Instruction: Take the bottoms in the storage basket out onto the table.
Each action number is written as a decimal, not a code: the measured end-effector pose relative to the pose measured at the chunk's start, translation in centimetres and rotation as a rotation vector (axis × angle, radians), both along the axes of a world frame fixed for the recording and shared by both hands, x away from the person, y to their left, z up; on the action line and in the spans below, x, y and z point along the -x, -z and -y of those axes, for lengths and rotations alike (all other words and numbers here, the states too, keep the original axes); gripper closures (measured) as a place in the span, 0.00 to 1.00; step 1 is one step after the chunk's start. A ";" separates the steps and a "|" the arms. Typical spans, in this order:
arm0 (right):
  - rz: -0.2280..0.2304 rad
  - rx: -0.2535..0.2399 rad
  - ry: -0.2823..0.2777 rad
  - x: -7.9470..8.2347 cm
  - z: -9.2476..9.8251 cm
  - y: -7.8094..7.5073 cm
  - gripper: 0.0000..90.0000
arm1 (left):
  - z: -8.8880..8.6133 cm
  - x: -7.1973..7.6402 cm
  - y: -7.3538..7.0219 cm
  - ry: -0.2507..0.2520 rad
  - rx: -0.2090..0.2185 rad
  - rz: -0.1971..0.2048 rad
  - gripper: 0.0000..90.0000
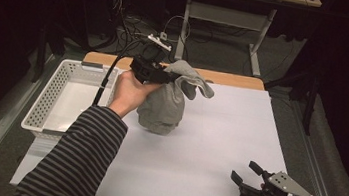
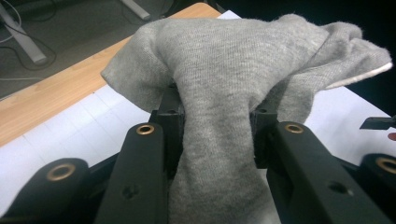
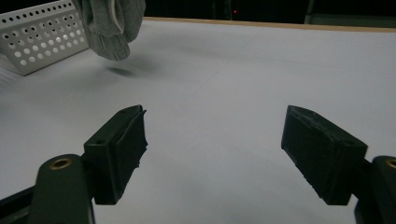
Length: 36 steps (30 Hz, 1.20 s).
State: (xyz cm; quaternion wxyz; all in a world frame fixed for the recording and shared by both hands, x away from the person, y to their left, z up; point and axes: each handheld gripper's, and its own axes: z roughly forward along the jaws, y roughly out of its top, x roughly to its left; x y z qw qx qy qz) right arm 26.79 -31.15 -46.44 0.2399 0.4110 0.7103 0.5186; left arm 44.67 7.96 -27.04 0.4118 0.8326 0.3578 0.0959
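A grey knitted garment [image 1: 167, 102] hangs bunched above the white table sheet [image 1: 218, 133], its lower end clear of the surface in the right gripper view [image 3: 112, 28]. My left gripper [image 1: 162, 76] is shut on its upper part; in the left gripper view the cloth [image 2: 224, 93] is pinched between the two black jaws and drapes over them. My right gripper [image 1: 246, 173] rests low at the table's front right corner, jaws wide open with nothing between them [image 3: 212, 149].
A white perforated basket [image 1: 51, 98] stands at the table's left edge, next to the hanging garment. A wooden strip [image 1: 235, 79] runs along the table's far edge. Cables and a desk frame lie on the floor beyond.
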 end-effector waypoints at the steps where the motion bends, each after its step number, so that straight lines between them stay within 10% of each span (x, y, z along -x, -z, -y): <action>1: -0.002 -0.001 -0.001 0.0 0.0 0.0 0.25 | 0.1 0.0 0.1 0.000 -0.005 0.004 0.72; 36: -0.002 -0.002 -0.006 0.0 0.0 0.0 0.25 | 1.1 -2.2 6.1 -0.052 -0.053 -0.043 0.71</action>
